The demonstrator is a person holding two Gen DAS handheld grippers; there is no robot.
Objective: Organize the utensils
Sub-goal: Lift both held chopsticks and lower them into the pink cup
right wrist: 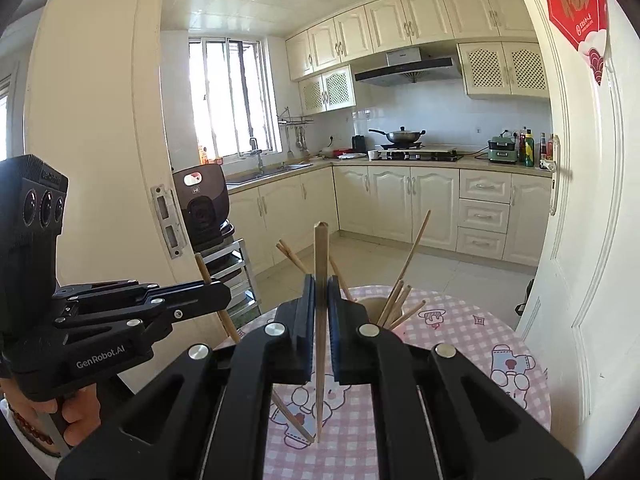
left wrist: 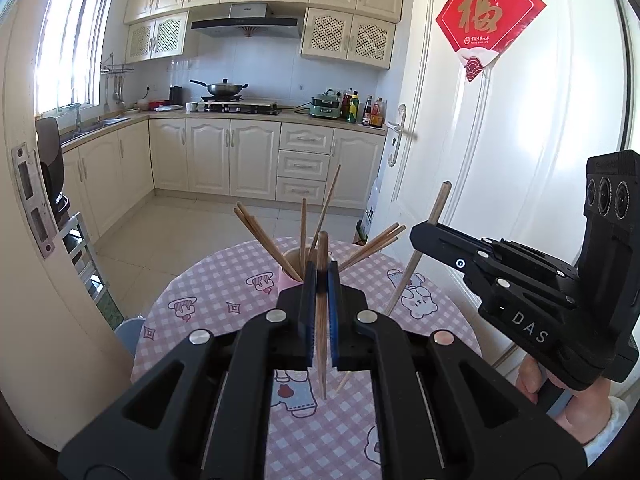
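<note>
Wooden chopsticks: light, stiff, smooth, apt to pivot. Left gripper [left wrist: 320, 280] clamps one chopstick [left wrist: 321, 332] mid-shaft, right gripper [right wrist: 320, 292] another [right wrist: 320, 344], above the table [left wrist: 224, 280] near the cup [left wrist: 291, 262].

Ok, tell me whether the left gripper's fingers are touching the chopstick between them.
Touching: the left wrist view shows both fingers pressed flat against the chopstick, no gap.

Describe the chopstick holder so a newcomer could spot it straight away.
Start at the round table with the pink checked cloth. Near its far edge, beyond the left claw, stands a pale cup. It is the only container there, with wooden chopsticks fanning out of its mouth.
</note>
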